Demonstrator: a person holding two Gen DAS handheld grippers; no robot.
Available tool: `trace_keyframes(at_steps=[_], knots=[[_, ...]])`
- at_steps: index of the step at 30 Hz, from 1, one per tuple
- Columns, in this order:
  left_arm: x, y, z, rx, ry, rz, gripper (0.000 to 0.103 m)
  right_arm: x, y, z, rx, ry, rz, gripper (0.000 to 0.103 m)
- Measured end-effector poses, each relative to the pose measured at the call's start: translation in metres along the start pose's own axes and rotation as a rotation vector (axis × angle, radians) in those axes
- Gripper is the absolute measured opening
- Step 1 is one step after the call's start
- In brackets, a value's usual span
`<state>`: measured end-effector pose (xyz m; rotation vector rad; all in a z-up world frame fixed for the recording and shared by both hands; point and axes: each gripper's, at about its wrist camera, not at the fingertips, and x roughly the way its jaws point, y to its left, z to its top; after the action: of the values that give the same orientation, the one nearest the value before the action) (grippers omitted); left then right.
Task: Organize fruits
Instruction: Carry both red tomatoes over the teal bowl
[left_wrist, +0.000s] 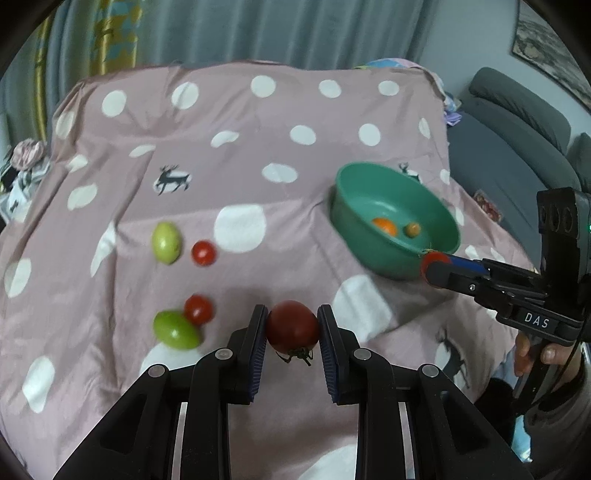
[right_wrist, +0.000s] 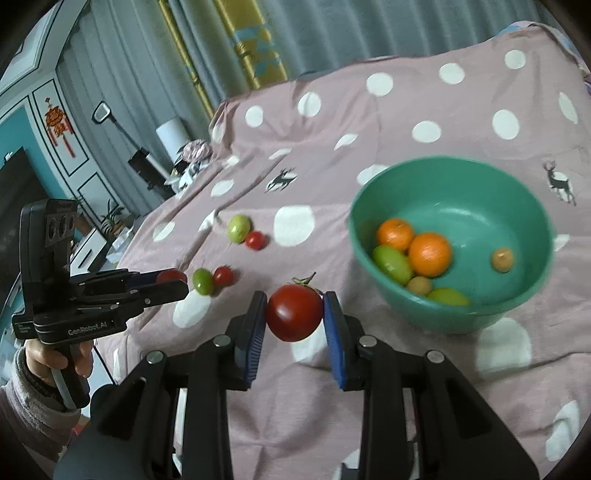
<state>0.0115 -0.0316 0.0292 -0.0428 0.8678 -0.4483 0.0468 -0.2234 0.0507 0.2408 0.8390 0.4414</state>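
Note:
My left gripper (left_wrist: 292, 328) is shut on a dark red tomato (left_wrist: 293, 325) above the pink dotted cloth (left_wrist: 240, 155). My right gripper (right_wrist: 294, 314) is shut on a red tomato (right_wrist: 294, 312), left of the green bowl (right_wrist: 517, 177). The bowl holds two oranges (right_wrist: 429, 254), green fruits (right_wrist: 391, 264) and small brownish fruits (right_wrist: 502, 259). On the cloth lie two green fruits (left_wrist: 167, 242) (left_wrist: 176, 329) and two small red tomatoes (left_wrist: 204, 253) (left_wrist: 198, 309). The right gripper also shows in the left wrist view (left_wrist: 437, 267), by the bowl's rim (left_wrist: 369, 173).
A grey sofa (left_wrist: 517, 140) stands right of the cloth-covered surface. Curtains (left_wrist: 258, 29) hang behind. Clutter and a cabinet (right_wrist: 55, 122) lie to the left. The left gripper shows in the right wrist view (right_wrist: 171, 282), near the loose fruits.

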Motion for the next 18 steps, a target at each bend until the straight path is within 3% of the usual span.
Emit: trace_keyframes(at_steps=[18], knots=[[0.037,-0.077,0.071,0.136,-0.034,-0.118,0.027,-0.039,-0.052,0.010,0.071,-0.127,-0.105,0.031]])
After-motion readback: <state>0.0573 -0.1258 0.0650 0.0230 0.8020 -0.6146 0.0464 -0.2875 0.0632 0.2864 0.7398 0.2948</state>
